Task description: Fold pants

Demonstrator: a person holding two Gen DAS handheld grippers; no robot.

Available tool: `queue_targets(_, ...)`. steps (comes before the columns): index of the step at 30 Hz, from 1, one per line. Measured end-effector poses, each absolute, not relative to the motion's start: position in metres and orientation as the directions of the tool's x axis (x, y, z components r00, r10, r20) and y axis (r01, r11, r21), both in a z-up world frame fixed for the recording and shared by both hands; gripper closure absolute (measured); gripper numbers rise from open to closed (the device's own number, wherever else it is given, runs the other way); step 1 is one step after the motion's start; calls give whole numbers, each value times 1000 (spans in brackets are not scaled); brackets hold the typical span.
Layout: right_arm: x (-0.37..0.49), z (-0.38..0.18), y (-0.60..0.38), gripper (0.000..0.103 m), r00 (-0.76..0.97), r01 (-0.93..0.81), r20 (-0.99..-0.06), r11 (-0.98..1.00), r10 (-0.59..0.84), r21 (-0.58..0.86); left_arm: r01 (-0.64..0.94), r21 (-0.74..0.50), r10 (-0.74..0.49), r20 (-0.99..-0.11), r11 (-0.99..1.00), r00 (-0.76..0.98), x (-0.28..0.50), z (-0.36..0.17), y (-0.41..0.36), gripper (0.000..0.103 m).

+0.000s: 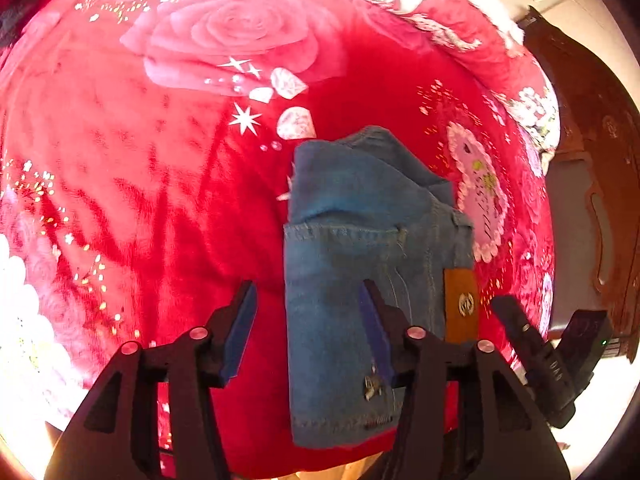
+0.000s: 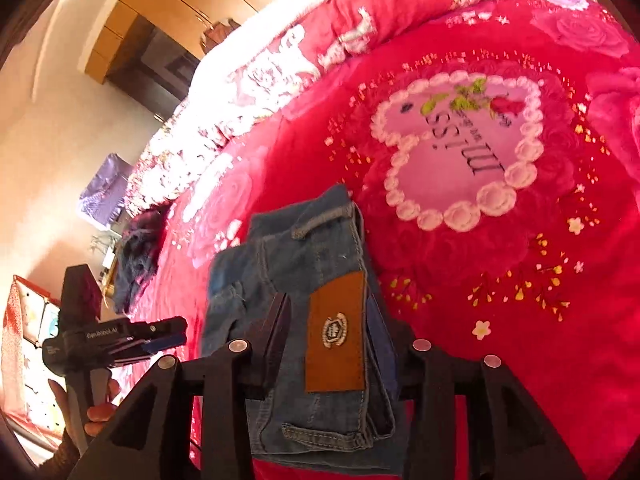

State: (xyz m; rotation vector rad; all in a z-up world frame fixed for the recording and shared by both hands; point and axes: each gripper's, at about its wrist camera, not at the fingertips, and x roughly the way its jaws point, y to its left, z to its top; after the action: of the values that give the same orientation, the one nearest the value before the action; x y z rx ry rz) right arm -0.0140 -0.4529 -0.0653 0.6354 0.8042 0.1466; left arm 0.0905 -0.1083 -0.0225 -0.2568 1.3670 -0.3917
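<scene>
Folded blue jeans (image 1: 360, 248) lie flat on the red floral blanket (image 1: 160, 200), a brown leather patch (image 1: 460, 300) on the waistband. My left gripper (image 1: 308, 284) hovers open over the jeans' left edge: one finger is over the blanket, the other over the denim. My right gripper (image 2: 328, 300) is open too. The jeans (image 2: 304, 248) and their patch (image 2: 336, 332) show between its fingers, and the pads do not clamp them. In the left wrist view the right gripper (image 1: 508, 312) is just right of the patch. A hand (image 2: 100, 412) holds the left gripper (image 2: 176, 332).
The blanket has a pink heart print (image 2: 460, 152) beyond the jeans. A dark garment (image 2: 136, 264) lies at the bed's left edge, near a purple bag (image 2: 104, 188). A dark wooden bed end (image 1: 592, 160) stands at the right. A wooden wardrobe (image 2: 168, 12) is behind.
</scene>
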Motion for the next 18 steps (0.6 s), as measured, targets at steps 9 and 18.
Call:
queue_targets(9,-21,-114,-411,103,551,134,-793,910,261,392,295,-164,-224,-958,941,182,43,-71,-159,13)
queue_targets(18,-57,-71,-410,87,609,101,-724,874,323,476,309,-195,-271,-936,931,225,12,-40,-144,14)
